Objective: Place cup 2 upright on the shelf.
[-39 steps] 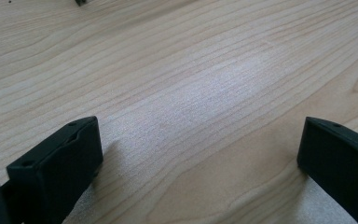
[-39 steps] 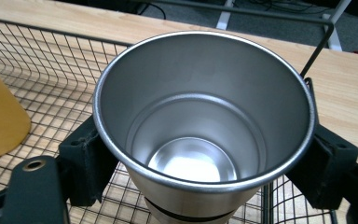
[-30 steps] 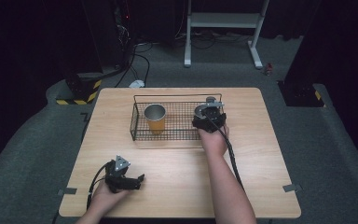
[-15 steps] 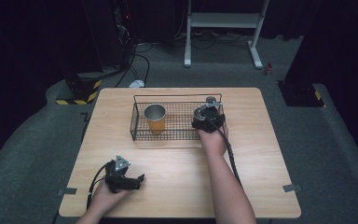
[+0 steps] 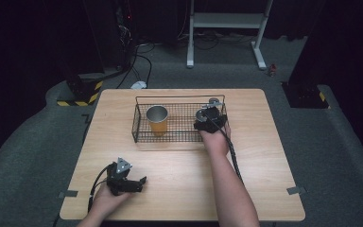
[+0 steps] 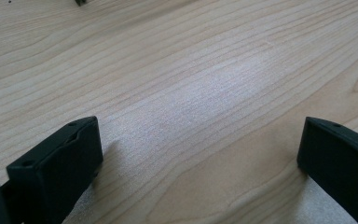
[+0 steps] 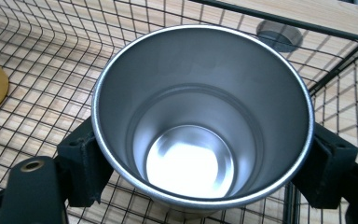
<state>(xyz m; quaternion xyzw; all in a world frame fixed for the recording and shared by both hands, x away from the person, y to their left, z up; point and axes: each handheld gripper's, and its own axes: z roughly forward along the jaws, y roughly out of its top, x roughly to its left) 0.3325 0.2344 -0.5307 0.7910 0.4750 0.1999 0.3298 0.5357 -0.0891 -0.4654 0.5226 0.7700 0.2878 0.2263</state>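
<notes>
This is looking like a lab or test studio: a lone wooden table (image 5: 179, 156) is sitting on grey carpet (image 5: 312, 156), black curtains are hanging around, cables (image 5: 142, 66) are trailing across the floor, and hazard-striped tape (image 5: 78, 100) is marking an equipment stand's base.

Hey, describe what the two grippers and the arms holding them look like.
Both are black. The left gripper carries a grey three-cornered plate on top; its blocky fingers have small screw holes. A black cable trails from each, the right gripper's along the forearm. The forearms are bare, no sleeves in view.
</notes>
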